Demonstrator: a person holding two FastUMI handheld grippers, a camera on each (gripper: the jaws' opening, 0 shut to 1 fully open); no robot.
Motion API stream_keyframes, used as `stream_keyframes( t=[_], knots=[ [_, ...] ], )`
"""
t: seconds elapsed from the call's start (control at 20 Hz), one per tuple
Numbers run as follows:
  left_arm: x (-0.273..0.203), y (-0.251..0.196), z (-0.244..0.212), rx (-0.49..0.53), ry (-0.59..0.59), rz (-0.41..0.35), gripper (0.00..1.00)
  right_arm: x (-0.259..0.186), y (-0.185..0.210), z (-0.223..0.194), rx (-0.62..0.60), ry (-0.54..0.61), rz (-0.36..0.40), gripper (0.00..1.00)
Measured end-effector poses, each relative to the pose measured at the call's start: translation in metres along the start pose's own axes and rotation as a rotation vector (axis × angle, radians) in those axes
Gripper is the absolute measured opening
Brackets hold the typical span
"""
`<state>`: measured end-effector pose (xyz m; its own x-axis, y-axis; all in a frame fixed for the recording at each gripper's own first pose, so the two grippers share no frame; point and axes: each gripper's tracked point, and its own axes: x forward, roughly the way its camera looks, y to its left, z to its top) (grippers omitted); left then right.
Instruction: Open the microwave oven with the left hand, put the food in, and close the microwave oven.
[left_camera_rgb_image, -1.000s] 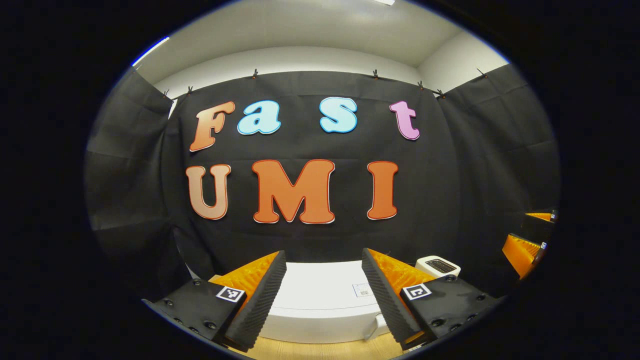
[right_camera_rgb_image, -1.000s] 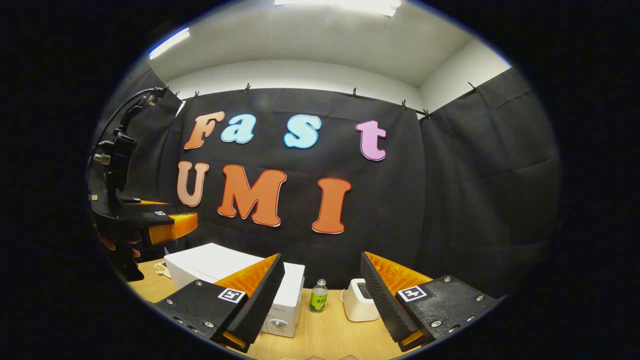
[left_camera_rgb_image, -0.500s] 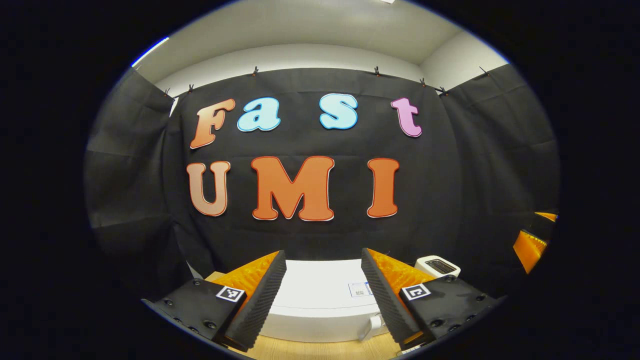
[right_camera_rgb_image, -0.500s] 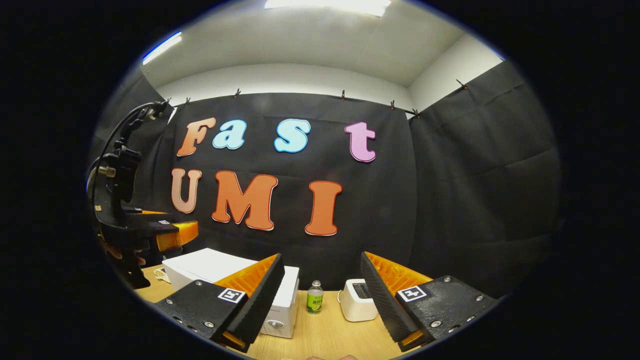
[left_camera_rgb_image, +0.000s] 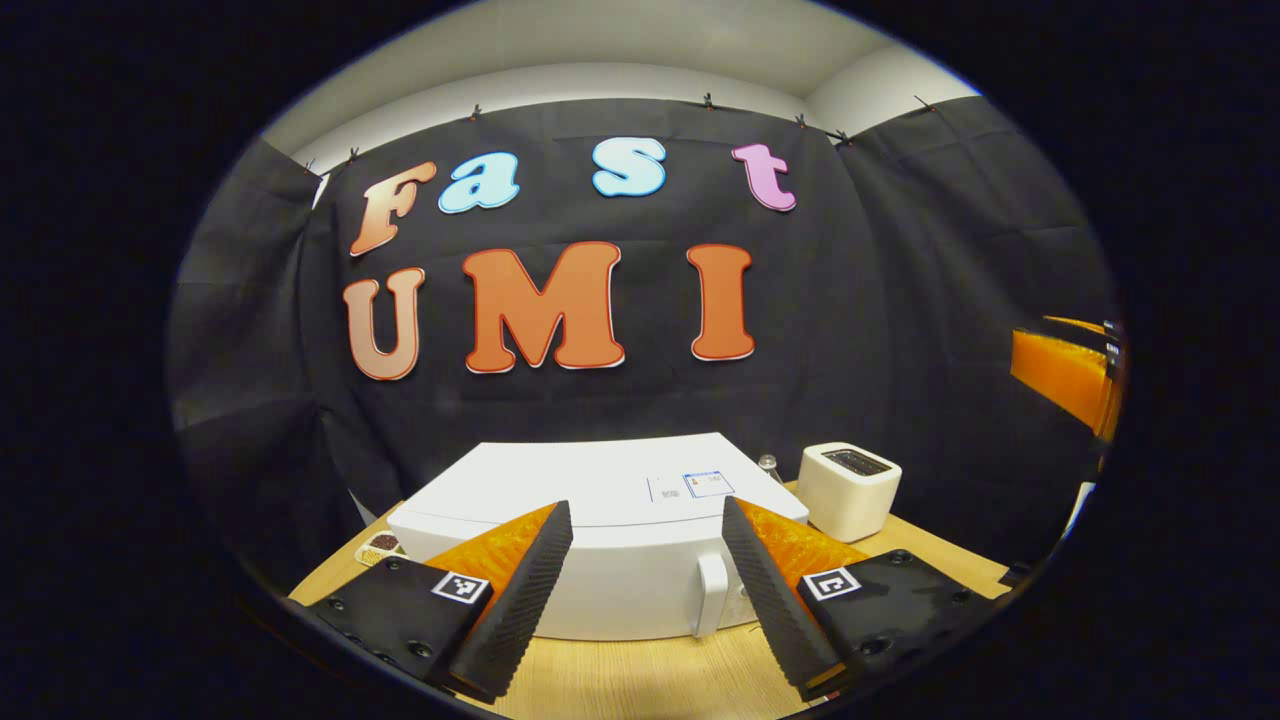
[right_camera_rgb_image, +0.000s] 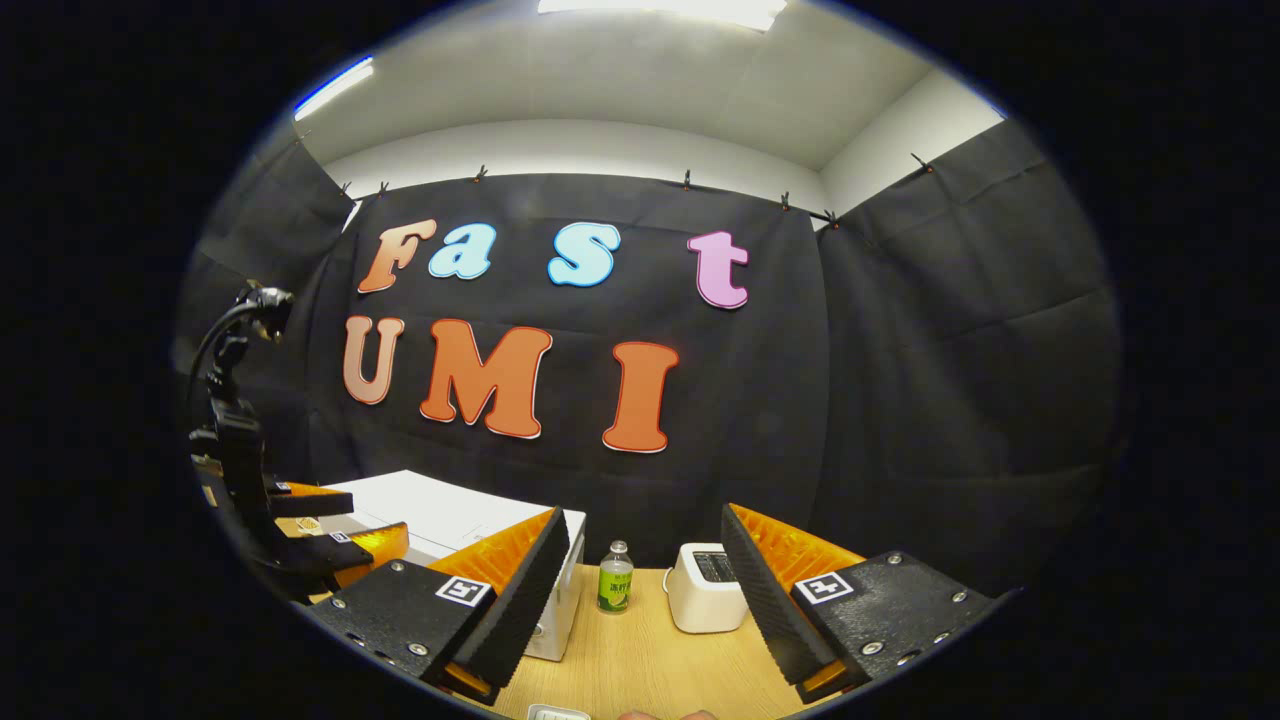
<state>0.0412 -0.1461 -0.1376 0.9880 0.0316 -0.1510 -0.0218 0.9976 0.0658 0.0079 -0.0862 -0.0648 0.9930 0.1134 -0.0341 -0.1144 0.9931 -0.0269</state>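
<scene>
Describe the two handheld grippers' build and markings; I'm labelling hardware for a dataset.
Left gripper and right gripper match: black bolted blocks carrying square black-and-white tags, and wedge-shaped fingers with ribbed inner faces. A black cable arcs above the left gripper in the right gripper view.

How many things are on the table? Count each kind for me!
Microwave: 1
Toaster: 1
Bottle: 1
Small dish: 1
Total: 4
</scene>
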Motion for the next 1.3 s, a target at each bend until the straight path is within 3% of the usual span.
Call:
stream_keyframes(
  t=[0.1,0.15,0.2,0.35,0.4,0.45,0.55,0.6,0.65,0.95,1.0,1.05,1.15,1.2,1.25,1.3],
  knots=[
    [0.008,-0.015,-0.026,-0.005,0.043,-0.026,0.98,-0.001,-0.011,-0.013,0.003,0.025,-0.014,0.95],
    [0.012,-0.023,-0.039,-0.009,0.066,-0.041,0.94,-0.003,-0.018,-0.018,0.001,0.039,-0.021,0.95],
    [0.016,-0.032,-0.051,-0.01,0.085,-0.051,0.98,-0.004,-0.022,-0.024,-0.003,0.05,-0.027,0.95],
    [0.028,-0.05,-0.078,0.011,0.118,-0.068,0.94,-0.01,-0.032,-0.041,-0.015,0.094,-0.039,0.95],
    [0.034,-0.053,-0.088,0.016,0.128,-0.066,0.98,-0.013,-0.034,-0.047,-0.021,0.114,-0.041,0.95],
    [0.04,-0.055,-0.098,0.02,0.138,-0.057,0.94,-0.015,-0.036,-0.052,-0.03,0.133,-0.041,0.95],
    [0.051,-0.055,-0.12,0.017,0.168,-0.033,1.0,-0.02,-0.04,-0.06,-0.054,0.164,-0.043,0.95],
    [0.056,-0.053,-0.128,0.012,0.178,-0.021,0.94,-0.024,-0.042,-0.063,-0.063,0.178,-0.046,0.95],
    [0.061,-0.052,-0.134,0.004,0.186,-0.014,1.0,-0.026,-0.044,-0.065,-0.067,0.189,-0.05,0.95],
    [0.085,-0.043,-0.15,-0.005,0.204,0.035,0.76,-0.045,-0.047,-0.088,-0.08,0.285,-0.065,0.95],
    [0.084,-0.046,-0.15,-0.017,0.198,0.02,0.65,-0.048,-0.048,-0.09,-0.08,0.295,-0.072,0.95],
    [0.087,-0.05,-0.153,-0.007,0.208,0.001,0.62,-0.052,-0.049,-0.094,-0.077,0.308,-0.077,0.95],
    [0.086,-0.052,-0.152,0.03,0.223,0.005,0.37,-0.057,-0.049,-0.1,-0.076,0.331,-0.085,0.95],
    [0.085,-0.051,-0.151,0.026,0.229,0.011,0.33,-0.058,-0.048,-0.103,-0.079,0.339,-0.085,0.95],
    [0.086,-0.05,-0.152,0.017,0.232,0.011,0.23,-0.06,-0.048,-0.105,-0.083,0.346,-0.084,0.95],
    [0.084,-0.051,-0.152,0.008,0.237,0.008,0.28,-0.062,-0.046,-0.107,-0.085,0.353,-0.08,0.95]
  ],
)
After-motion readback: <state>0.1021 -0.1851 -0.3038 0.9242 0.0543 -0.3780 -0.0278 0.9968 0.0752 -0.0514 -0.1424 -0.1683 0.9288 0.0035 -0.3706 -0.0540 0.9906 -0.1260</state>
